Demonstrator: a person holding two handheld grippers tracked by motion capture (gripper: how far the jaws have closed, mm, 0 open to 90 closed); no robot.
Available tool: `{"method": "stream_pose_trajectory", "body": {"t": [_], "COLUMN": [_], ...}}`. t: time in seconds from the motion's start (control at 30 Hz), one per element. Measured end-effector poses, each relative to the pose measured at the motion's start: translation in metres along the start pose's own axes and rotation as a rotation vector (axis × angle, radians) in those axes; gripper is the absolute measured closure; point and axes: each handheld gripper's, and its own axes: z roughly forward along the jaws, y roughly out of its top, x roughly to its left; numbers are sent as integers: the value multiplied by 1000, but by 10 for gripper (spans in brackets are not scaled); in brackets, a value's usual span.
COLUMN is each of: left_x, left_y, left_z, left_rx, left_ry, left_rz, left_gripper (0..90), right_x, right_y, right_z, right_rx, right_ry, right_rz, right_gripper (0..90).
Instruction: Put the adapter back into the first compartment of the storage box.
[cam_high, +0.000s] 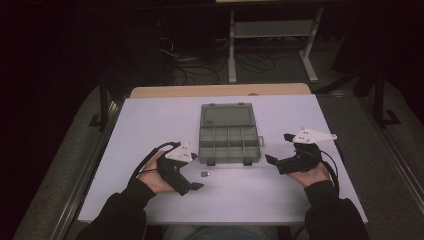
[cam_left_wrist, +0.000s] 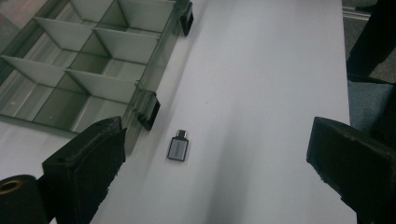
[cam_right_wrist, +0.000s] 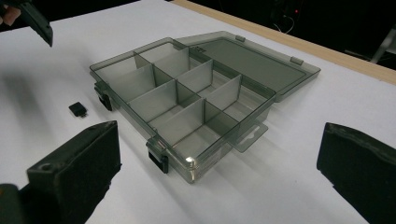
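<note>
A small grey plug adapter (cam_high: 205, 174) (cam_left_wrist: 178, 149) (cam_right_wrist: 78, 109) lies flat on the white table, just in front of the left latch of a smoky clear organiser box (cam_high: 229, 161) (cam_left_wrist: 154, 70) (cam_right_wrist: 205, 163). The box is open, its lid (cam_high: 227, 115) folded back flat, and the compartments look empty. My left gripper (cam_high: 196, 172) (cam_left_wrist: 219, 154) is open, low over the table, with the adapter ahead of it between the jaw lines and untouched. My right gripper (cam_high: 277, 148) (cam_right_wrist: 219, 163) is open beside the box's right front corner, holding nothing.
The white table (cam_high: 250, 200) has a wooden strip (cam_high: 220, 90) along its far edge. Beyond it are a dark floor with cables (cam_high: 195, 70) and a white stand (cam_high: 272, 45). The person's dark sleeves (cam_high: 330, 210) come in at the near edge.
</note>
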Motion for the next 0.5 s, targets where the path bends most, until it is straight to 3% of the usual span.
{"method": "stream_pose_trajectory", "body": {"t": [0.23,0.5], "left_x": [0,10], "left_y": [2,-1], "left_z": [7,16], "left_rx": [7,34], "left_ry": [-16,-46], "left_rz": [18,-7], "left_gripper": [138,167], "right_x": [0,0], "right_y": [0,0], "right_z": [0,1], "right_rx": [1,4], "right_ry": [2,5], "right_rz": [-1,-5], "right_gripper": [0,0]}}
